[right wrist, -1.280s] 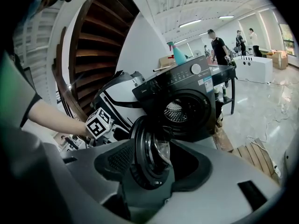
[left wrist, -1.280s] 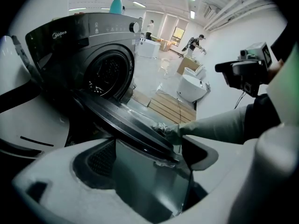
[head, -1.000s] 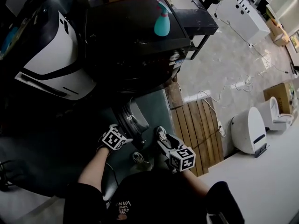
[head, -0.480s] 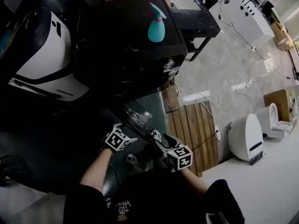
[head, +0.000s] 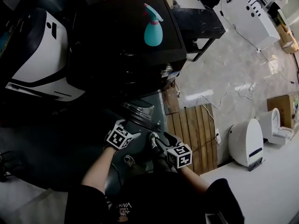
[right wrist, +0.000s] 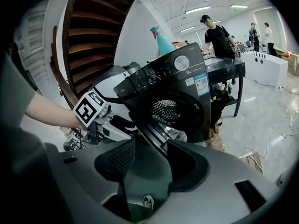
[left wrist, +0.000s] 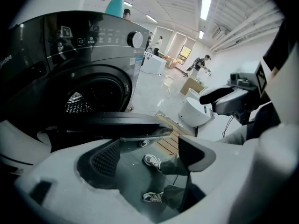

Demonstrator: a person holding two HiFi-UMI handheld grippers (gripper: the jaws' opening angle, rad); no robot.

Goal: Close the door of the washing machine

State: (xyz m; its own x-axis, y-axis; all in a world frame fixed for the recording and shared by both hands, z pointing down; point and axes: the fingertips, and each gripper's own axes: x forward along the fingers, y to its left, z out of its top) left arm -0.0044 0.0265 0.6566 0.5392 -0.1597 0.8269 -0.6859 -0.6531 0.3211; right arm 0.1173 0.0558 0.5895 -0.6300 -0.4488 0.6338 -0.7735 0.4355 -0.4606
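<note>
The dark front-loading washing machine (head: 126,41) stands ahead with its round door (head: 140,112) swung open. The door shows edge-on (left wrist: 112,122) in front of the drum (left wrist: 86,94). My left gripper (head: 133,133) is just below the door's edge. Its jaws have just been closing a little but are still open (left wrist: 149,150), with nothing between them. My right gripper (head: 154,140) is close beside it on the right and also open (right wrist: 154,164). From there the door's edge (right wrist: 156,132) runs toward the gap between its pads, which do not press on it.
A teal spray bottle (head: 153,31) stands on the machine's top. A white appliance (head: 42,55) sits to its left and a black table (head: 201,24) to its right. A wooden pallet (head: 194,125) and cables lie on the floor. People (right wrist: 217,34) stand far behind.
Both grippers have moved forward toward the open door and drawn closer together. The left gripper now sits right under the door's edge.
</note>
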